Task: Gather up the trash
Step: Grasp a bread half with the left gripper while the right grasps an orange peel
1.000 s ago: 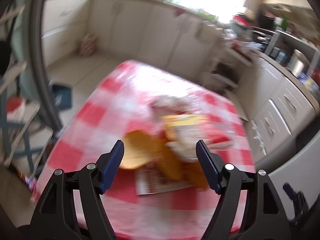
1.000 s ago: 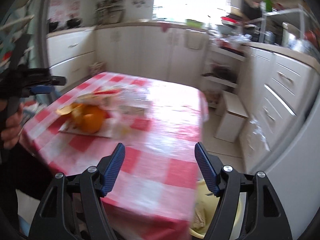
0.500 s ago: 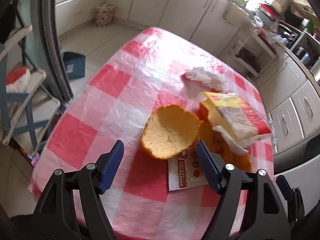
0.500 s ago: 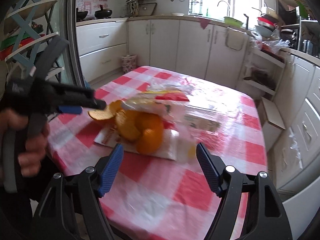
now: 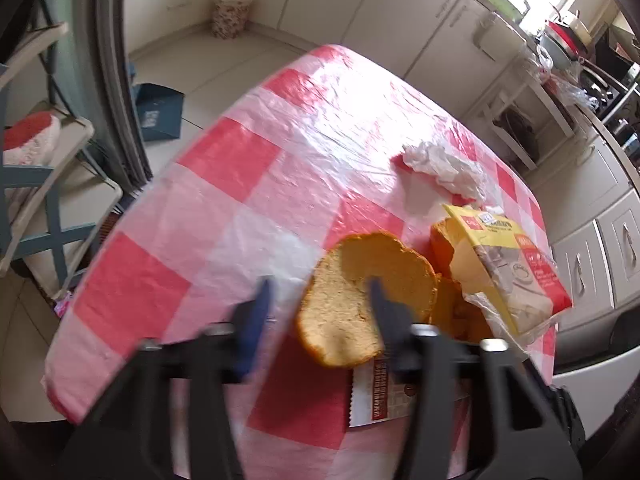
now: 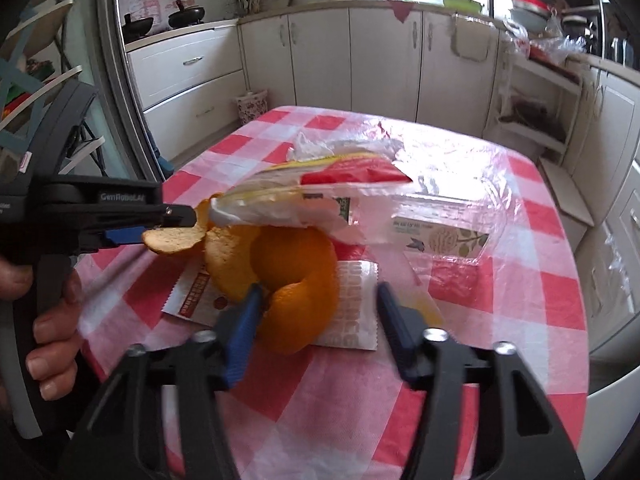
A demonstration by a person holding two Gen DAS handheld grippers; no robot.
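Observation:
A pile of trash lies on the red-checked table [image 5: 248,184]: orange peel [image 5: 360,292] [image 6: 292,276], a yellow and red wrapper [image 5: 508,268] [image 6: 320,184], a flat printed sachet [image 6: 352,304] and a crumpled white wrapper [image 5: 444,168]. My left gripper [image 5: 320,300] is open but narrowed, straddling the near edge of the big peel piece; in the right wrist view its fingers [image 6: 160,220] touch that peel [image 6: 176,240]. My right gripper [image 6: 316,308] is open, its left finger beside the curled peel.
A clear plastic bag with a printed box [image 6: 440,232] lies behind the pile. White cabinets [image 6: 360,60] ring the room. A blue chair [image 5: 36,184] and a blue dustpan [image 5: 156,112] stand left of the table. The table's near edge is close to both grippers.
Both grippers moved in toward the pile. The left jaws narrowed around the peel's edge; the right jaws narrowed as they came up to the curled peel.

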